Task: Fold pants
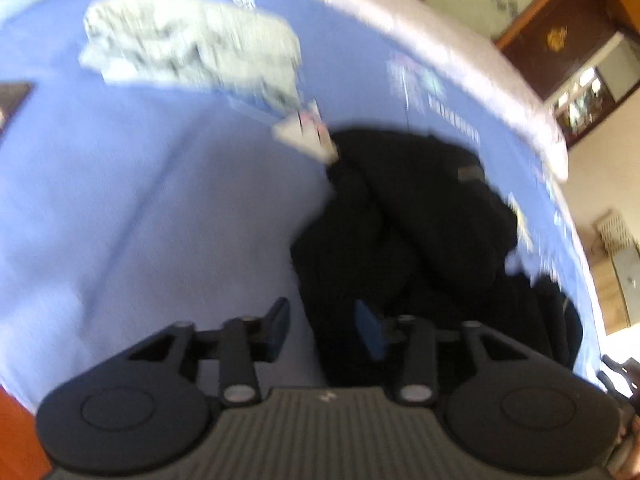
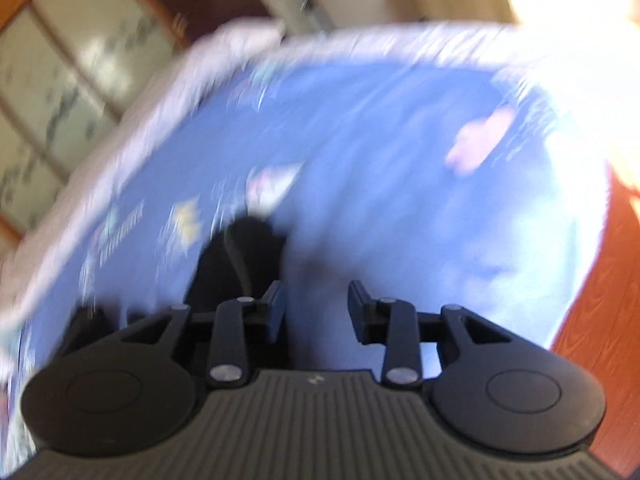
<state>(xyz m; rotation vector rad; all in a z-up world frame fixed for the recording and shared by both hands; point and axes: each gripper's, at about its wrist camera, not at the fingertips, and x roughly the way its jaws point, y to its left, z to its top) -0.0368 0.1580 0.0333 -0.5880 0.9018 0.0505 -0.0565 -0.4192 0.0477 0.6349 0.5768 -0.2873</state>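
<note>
On blue sheet, crumpled black pants, grey garment

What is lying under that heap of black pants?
The black pants lie bunched on a blue bedsheet with printed patterns. The sheet shows all around them; a small white printed patch peeks out at their far edge. Whatever lies directly beneath the heap is covered.
</note>
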